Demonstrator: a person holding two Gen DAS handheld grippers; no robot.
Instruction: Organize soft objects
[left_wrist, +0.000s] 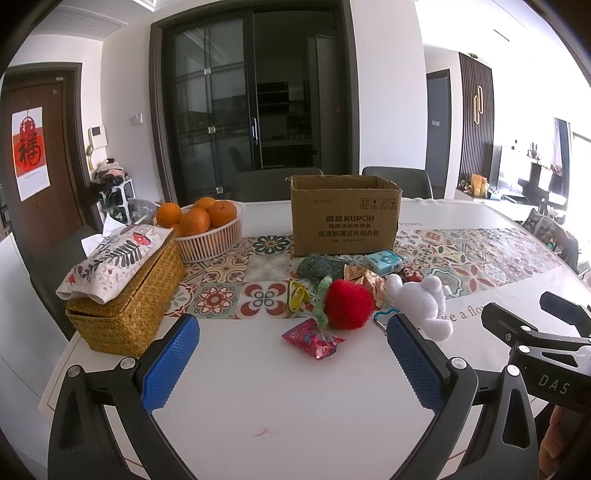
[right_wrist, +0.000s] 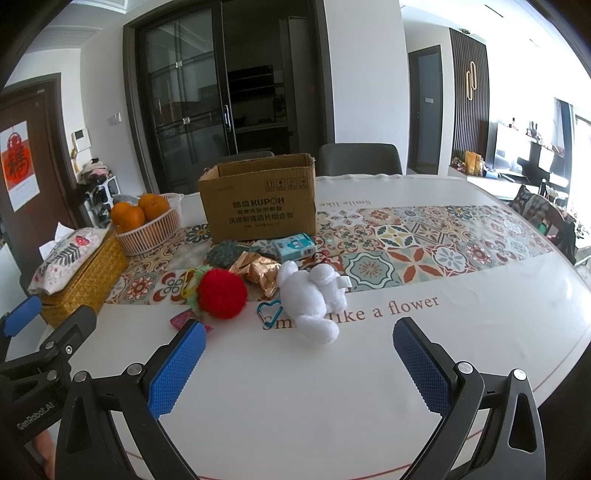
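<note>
A white plush animal (right_wrist: 314, 301) (left_wrist: 424, 301) lies on the white table, with a fuzzy red plush strawberry (right_wrist: 221, 293) (left_wrist: 349, 304) to its left. Behind them sit a green knitted toy (right_wrist: 221, 253) (left_wrist: 319, 266), crumpled gold foil (right_wrist: 262, 273), a teal tissue pack (right_wrist: 295, 245) and a red snack packet (left_wrist: 314, 341). An open cardboard box (right_wrist: 258, 201) (left_wrist: 343, 218) stands behind the pile. My left gripper (left_wrist: 293, 343) is open, short of the packet. My right gripper (right_wrist: 299, 349) is open with nothing in it, just short of the white plush.
A woven basket (left_wrist: 125, 310) with a floral cloth on it and a white basket of oranges (left_wrist: 210, 230) stand at the left. A blue heart-shaped carabiner (right_wrist: 269, 308) lies by the plush. Grey chairs (right_wrist: 358, 158) stand behind the table. The right gripper's body (left_wrist: 535, 339) shows at the left view's right edge.
</note>
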